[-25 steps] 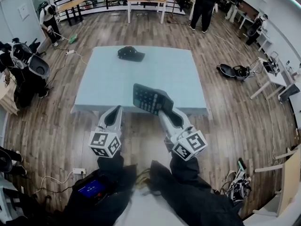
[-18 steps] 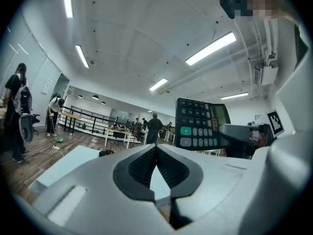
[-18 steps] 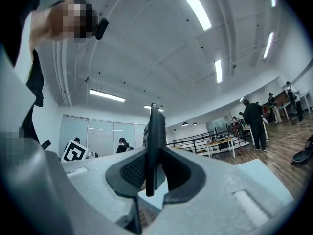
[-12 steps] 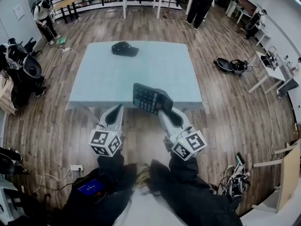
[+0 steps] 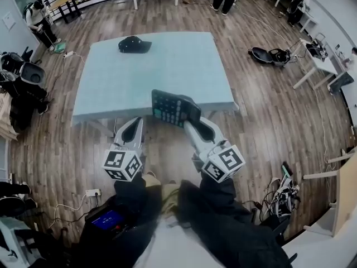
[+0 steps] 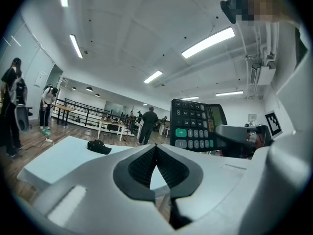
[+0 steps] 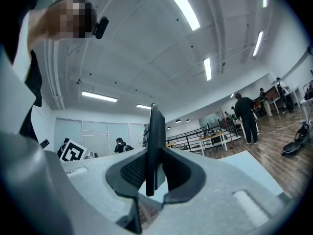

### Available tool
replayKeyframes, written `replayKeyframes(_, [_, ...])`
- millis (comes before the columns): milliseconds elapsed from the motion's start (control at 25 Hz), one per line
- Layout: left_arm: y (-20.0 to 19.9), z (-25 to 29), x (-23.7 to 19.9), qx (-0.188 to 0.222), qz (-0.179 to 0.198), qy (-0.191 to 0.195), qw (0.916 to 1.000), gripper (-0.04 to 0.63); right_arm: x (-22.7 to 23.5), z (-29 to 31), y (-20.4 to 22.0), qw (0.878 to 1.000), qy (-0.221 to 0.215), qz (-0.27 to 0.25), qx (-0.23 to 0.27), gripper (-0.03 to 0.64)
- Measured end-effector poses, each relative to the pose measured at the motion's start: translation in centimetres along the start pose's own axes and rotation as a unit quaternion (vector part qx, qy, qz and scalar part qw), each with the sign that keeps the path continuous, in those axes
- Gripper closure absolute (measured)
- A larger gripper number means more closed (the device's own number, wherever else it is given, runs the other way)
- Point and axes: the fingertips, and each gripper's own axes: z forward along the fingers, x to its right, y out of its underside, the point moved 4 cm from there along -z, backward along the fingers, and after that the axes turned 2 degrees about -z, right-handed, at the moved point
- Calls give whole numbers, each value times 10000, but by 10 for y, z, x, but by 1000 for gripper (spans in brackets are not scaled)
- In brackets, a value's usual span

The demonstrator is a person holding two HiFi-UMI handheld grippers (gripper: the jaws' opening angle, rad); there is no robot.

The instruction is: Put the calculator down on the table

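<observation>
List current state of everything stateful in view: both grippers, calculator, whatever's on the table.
left gripper: shut, fingers meet at the tips, nothing between them.
right gripper: shut on the calculator, fingers clamp its edge.
calculator: held in the air by the table's near edge, keys up, not yet set down.
cap: lying on the table's far side, untouched.
table: carries only the cap.

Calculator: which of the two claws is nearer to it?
Right. The right claw grips the calculator by its edge, holding it in the air. The left claw, shut and empty, sits just left of it, not touching.
</observation>
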Motion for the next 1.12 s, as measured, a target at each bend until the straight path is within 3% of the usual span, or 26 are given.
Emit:
replayKeyframes(400, [9,13,-17,-28,-68,-48,10000,597,10,16,17,9999,33,76,-74,549])
replayKeyframes(1120, [-13,89,-112,-36,-282,-62,9996,597,47,133,26,9994,31,-31,-332,551])
